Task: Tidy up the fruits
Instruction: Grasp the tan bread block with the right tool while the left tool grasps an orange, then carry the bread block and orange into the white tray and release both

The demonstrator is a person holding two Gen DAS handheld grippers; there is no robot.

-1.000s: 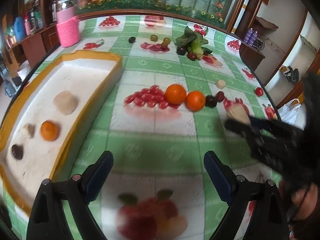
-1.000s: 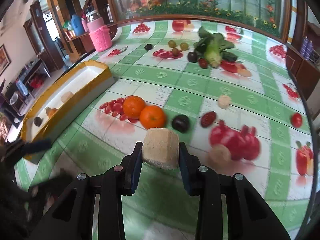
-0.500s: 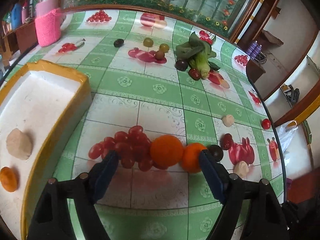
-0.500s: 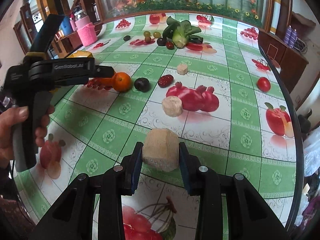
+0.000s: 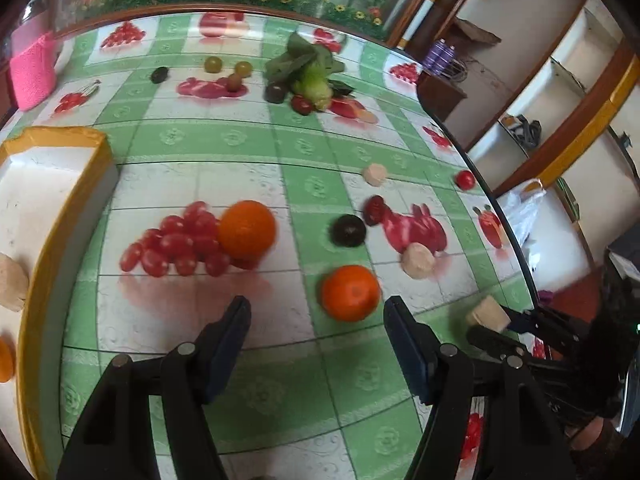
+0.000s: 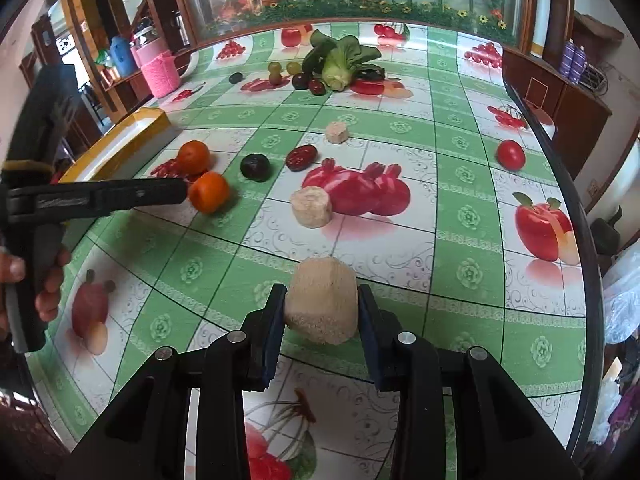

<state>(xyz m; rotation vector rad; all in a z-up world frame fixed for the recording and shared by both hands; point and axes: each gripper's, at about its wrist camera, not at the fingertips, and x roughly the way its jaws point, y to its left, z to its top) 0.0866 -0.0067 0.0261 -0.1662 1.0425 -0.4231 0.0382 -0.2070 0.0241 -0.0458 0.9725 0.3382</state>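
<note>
Near the yellow-rimmed tray (image 5: 60, 216), our left gripper (image 5: 316, 316) is spread wide, approx. around the closer orange (image 5: 350, 292) but not touching, prob. to take it next. Our right gripper (image 6: 322, 312) pinches a beige chunk (image 6: 322, 304), lifted for carrying to that tray.

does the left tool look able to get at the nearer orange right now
Probably yes. The left tool is open, and the nearer orange lies on the tablecloth just ahead of its tips, towards the right finger, with nothing between.
</note>
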